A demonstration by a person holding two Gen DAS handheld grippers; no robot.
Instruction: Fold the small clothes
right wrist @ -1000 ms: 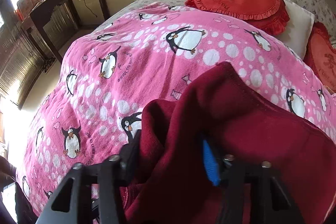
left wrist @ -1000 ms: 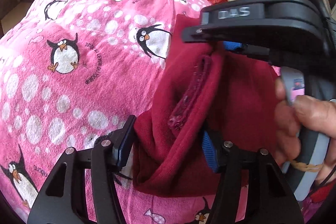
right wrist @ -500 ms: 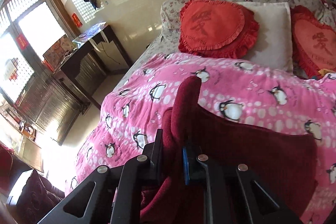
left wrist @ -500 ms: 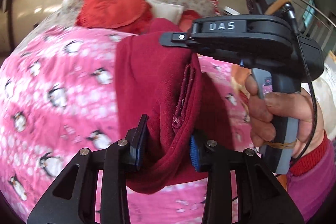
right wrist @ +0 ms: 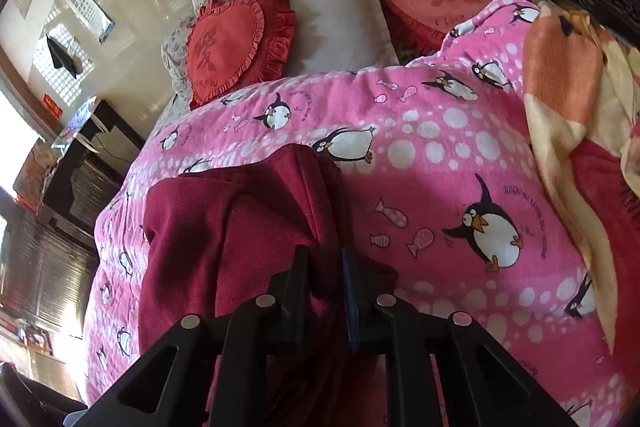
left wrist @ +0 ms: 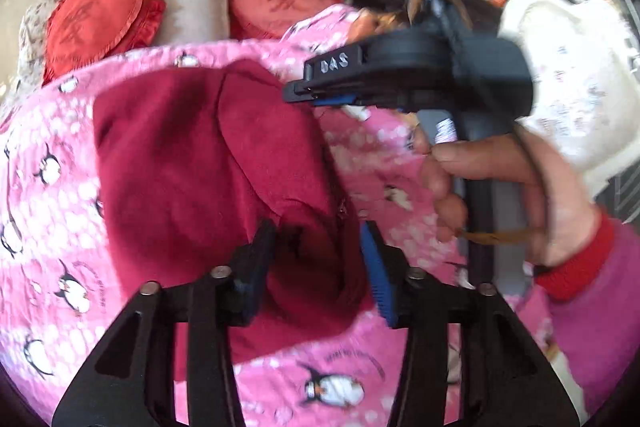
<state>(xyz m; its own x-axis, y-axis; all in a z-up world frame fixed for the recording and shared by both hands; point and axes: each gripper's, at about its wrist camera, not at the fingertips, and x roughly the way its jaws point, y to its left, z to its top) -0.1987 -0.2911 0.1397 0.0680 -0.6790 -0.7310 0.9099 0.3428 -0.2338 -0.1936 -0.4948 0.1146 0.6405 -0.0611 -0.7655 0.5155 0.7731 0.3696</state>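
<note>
A dark red fleece garment (left wrist: 192, 163) lies folded on the pink penguin blanket (left wrist: 60, 187). My left gripper (left wrist: 316, 259) has its jaws apart, with a bunched fold of the garment lying between them. My right gripper (right wrist: 326, 275) is shut on an edge of the same garment (right wrist: 224, 227). In the left wrist view the right gripper (left wrist: 320, 95) hovers at the garment's far right edge, held by a hand (left wrist: 480, 183).
Two red heart cushions (right wrist: 236, 43) and a white pillow (right wrist: 340, 19) lie at the bed's head. An orange and cream blanket (right wrist: 568, 99) is heaped on the right. A dark desk (right wrist: 96, 135) stands by the window at the left.
The garment has come down from hanging in the air onto the blanket. My left jaws have opened wider. My right gripper stays shut on the cloth.
</note>
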